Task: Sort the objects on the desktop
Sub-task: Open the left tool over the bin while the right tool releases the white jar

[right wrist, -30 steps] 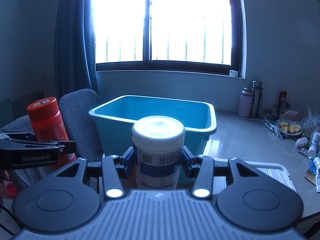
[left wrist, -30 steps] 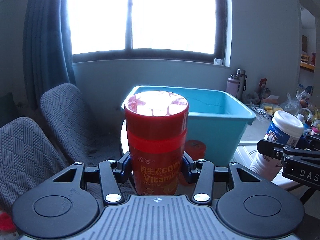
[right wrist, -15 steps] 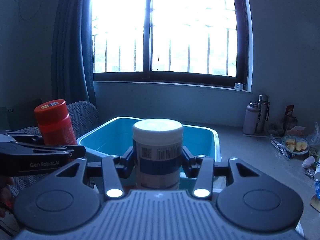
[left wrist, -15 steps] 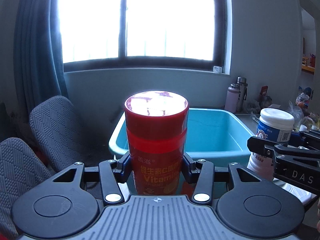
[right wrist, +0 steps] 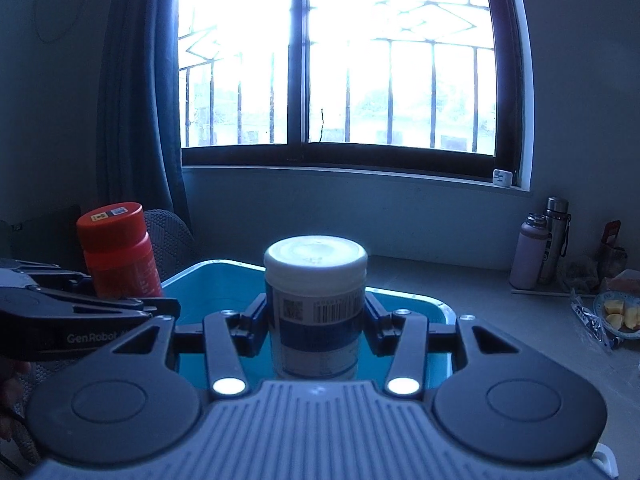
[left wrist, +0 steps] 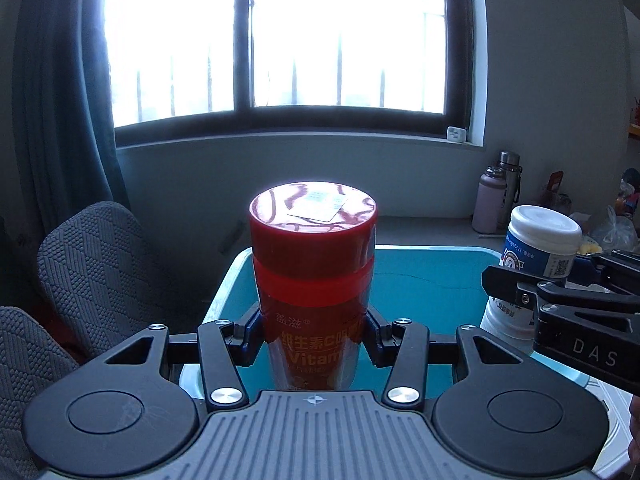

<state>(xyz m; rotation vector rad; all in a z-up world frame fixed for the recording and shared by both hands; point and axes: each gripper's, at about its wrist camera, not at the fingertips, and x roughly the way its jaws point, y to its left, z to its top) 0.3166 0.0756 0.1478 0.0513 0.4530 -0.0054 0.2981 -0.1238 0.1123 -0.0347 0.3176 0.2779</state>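
Note:
My left gripper (left wrist: 314,334) is shut on an upright red vitamin bottle (left wrist: 314,280) with a red lid. It hangs over the near left part of a blue plastic bin (left wrist: 424,276). My right gripper (right wrist: 316,326) is shut on a white jar (right wrist: 316,304) with a blue label and white lid, held upright above the same blue bin (right wrist: 404,308). The white jar (left wrist: 536,256) shows at the right in the left wrist view. The red bottle (right wrist: 118,252) shows at the left in the right wrist view.
Two grey fabric chairs (left wrist: 100,272) stand left of the bin. Two flasks (right wrist: 542,248), a plate of food (right wrist: 618,312) and wrappers lie on the grey table (right wrist: 480,280) at the right. A window and dark curtain (right wrist: 136,100) lie behind.
Both grippers have carried their containers forward and slightly up, from in front of the bin to over its inside. The bin now sits lower in both views.

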